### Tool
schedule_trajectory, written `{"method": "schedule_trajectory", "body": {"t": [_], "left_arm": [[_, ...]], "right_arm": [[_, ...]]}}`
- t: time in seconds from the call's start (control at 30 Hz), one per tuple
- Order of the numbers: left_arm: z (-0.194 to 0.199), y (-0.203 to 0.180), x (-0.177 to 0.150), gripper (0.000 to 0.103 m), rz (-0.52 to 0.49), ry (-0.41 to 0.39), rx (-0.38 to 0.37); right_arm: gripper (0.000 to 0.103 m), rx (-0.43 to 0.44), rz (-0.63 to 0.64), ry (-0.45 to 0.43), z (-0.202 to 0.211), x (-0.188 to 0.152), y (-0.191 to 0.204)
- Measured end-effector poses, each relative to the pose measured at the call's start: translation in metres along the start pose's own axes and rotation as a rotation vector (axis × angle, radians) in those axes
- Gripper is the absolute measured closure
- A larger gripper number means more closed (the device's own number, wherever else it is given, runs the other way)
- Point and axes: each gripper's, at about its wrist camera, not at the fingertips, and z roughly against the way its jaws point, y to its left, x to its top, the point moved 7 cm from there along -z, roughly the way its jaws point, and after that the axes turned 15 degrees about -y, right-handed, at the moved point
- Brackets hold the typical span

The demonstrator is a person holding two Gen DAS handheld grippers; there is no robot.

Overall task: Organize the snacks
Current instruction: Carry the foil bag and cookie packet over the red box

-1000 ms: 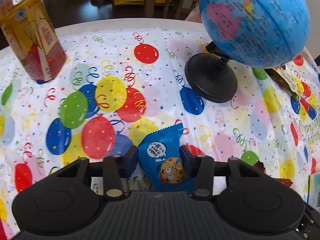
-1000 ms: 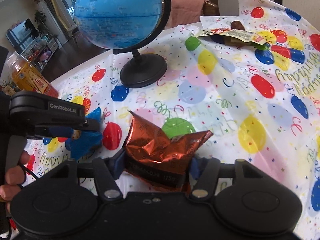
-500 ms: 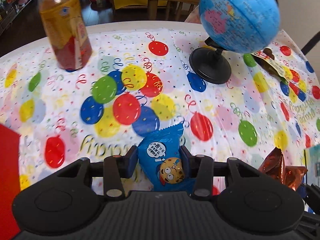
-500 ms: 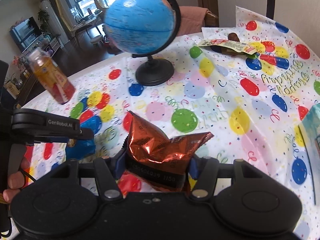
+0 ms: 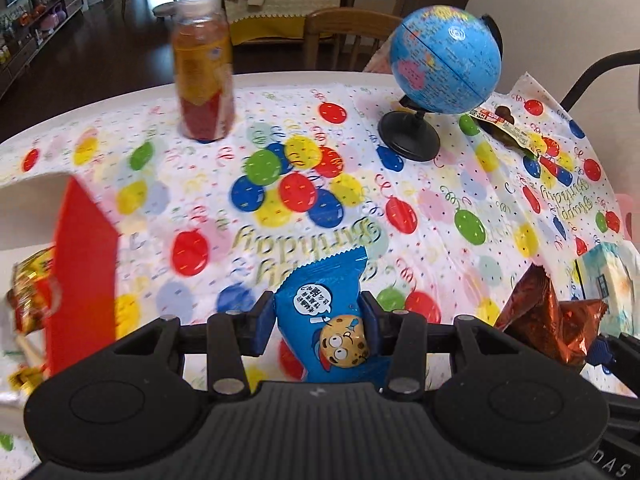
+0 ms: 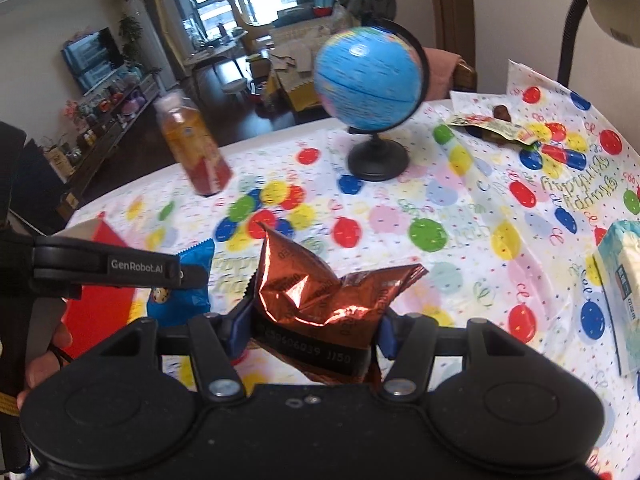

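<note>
At the far left of your left wrist view, a red box (image 5: 86, 276) stands at the table's near left edge, with a red-and-yellow snack bag (image 5: 30, 292) lying just beyond its left side. Behind it, towards the far edge, an orange drink bottle (image 5: 204, 68) stands upright on the balloon-print tablecloth (image 5: 420, 208).

Your left gripper (image 5: 318, 316) has its two fingers closed tight on a blue cookie packet (image 5: 328, 320), pinching it at both sides so it sticks up between them, held above the cloth just right of the red box.

Farther right, your right gripper (image 6: 314, 324) is likewise clamped on a crumpled copper foil packet (image 6: 324, 292), which stands up between the fingers. The two grippers sit side by side, the blue packet just left of the copper one.

Towards the far right a blue globe (image 5: 446, 60) stands on its black base, and beyond it lies a flat green-and-yellow wrapper (image 5: 512, 130). At the near right edge rests a pale blue tissue pack (image 6: 624, 280).
</note>
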Motion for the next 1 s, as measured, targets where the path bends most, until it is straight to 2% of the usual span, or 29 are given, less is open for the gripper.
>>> {"method": "schedule_trajectory", "body": {"t": [0.23, 0.5, 1.0], "left_arm": [[0.05, 0.045, -0.009, 0.059, 0.021, -0.032, 0.041], [0.099, 0.109, -0.012, 0.059, 0.046, -0.083, 0.084], [0.139, 0.241, -0.007, 0.059, 0.101, -0.123, 0.153]], "right_arm": [[0.045, 0.066, 0.048, -0.018, 0.024, -0.002, 0.055], [0.045, 0.15, 0.099, -0.021, 0.03, -0.006, 0.133], [0.045, 0.23, 0.171, -0.006, 0.005, -0.016, 0.264]]}}
